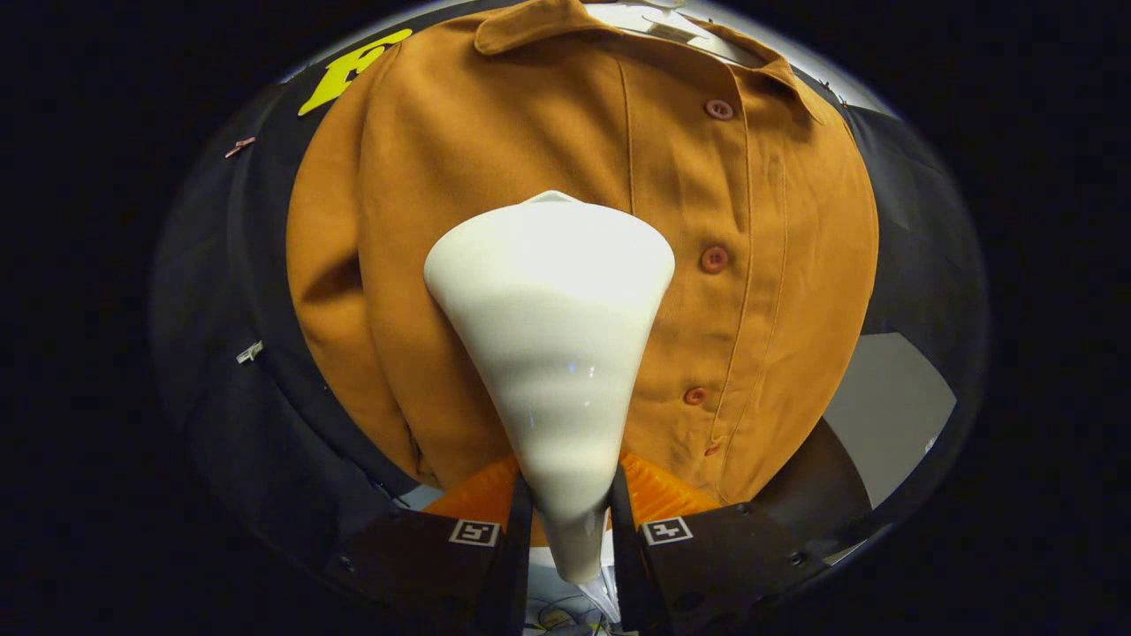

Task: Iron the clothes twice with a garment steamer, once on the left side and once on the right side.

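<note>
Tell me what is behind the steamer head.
Behind the white steamer head, held between the gripper fingers, hangs the brown button-up shirt. Its button placket shows just beside the head. The shirt's middle panel behind the head is covered.

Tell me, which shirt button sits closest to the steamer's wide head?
The second button down, just beside the steamer head's edge; the other buttons lie farther above or below.

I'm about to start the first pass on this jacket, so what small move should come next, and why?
Probably ease the white cone-shaped steamer head along the orange-brown buttoned jacket, keeping to the panel beside the button row. The gripper is shut on the steamer's narrow neck, and the head's wide end faces the cloth mid-chest, with plenty of that panel around it.
</note>
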